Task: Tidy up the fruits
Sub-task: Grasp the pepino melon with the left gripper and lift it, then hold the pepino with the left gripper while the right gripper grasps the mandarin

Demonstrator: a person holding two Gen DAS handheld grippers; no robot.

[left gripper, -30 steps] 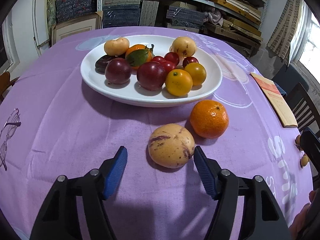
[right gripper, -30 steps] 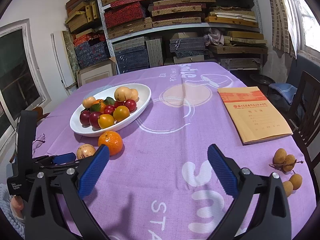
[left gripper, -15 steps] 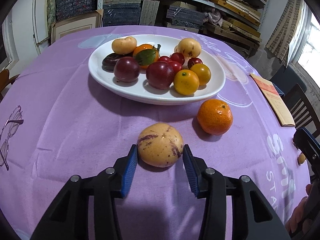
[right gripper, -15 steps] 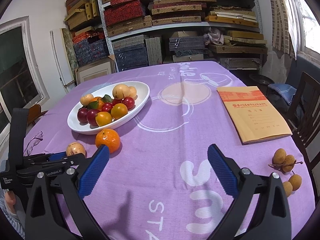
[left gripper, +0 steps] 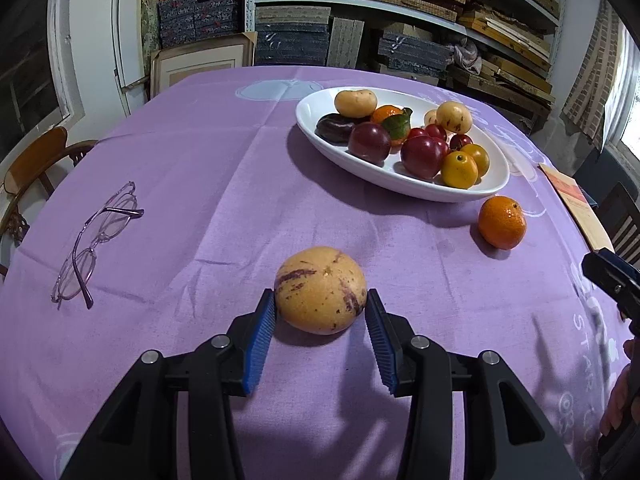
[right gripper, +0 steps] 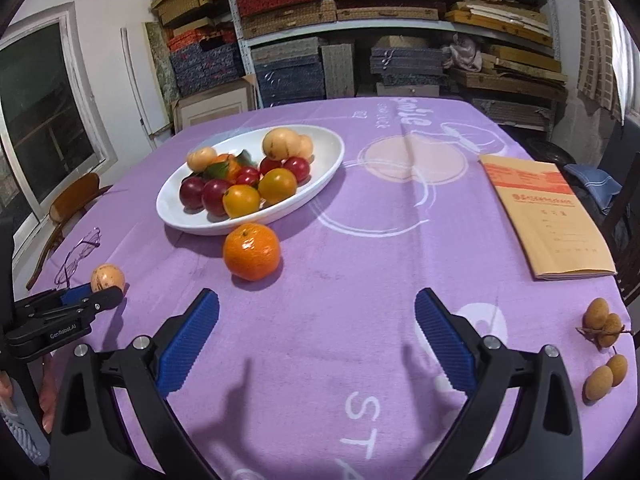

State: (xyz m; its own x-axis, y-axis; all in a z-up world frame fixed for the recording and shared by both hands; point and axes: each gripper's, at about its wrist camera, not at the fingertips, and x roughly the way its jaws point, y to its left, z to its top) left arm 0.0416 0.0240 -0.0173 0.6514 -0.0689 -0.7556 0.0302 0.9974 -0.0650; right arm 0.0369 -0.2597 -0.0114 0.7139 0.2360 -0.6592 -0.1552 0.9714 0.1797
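My left gripper (left gripper: 320,312) is shut on a yellow melon-like fruit with purple streaks (left gripper: 321,289), both blue pads against its sides, just above the purple cloth. The same fruit (right gripper: 107,278) and left gripper (right gripper: 86,298) show at the left of the right wrist view. A tangerine (left gripper: 502,222) (right gripper: 251,251) lies on the cloth in front of the white oval plate (left gripper: 384,182) (right gripper: 320,176), which holds several plums, oranges and yellow fruits. My right gripper (right gripper: 316,320) is open and empty above the cloth, nearer than the tangerine.
Eyeglasses (left gripper: 94,240) lie on the cloth at the left. A tan booklet (right gripper: 544,220) lies at the right. Several small brown longans (right gripper: 602,336) sit near the right edge. Wooden chairs (left gripper: 36,164) stand around the table; shelves of boxes fill the back.
My left gripper closed onto the streaked yellow fruit and swung left with it, away from the plate. My right gripper moved forward toward the tangerine, still open.
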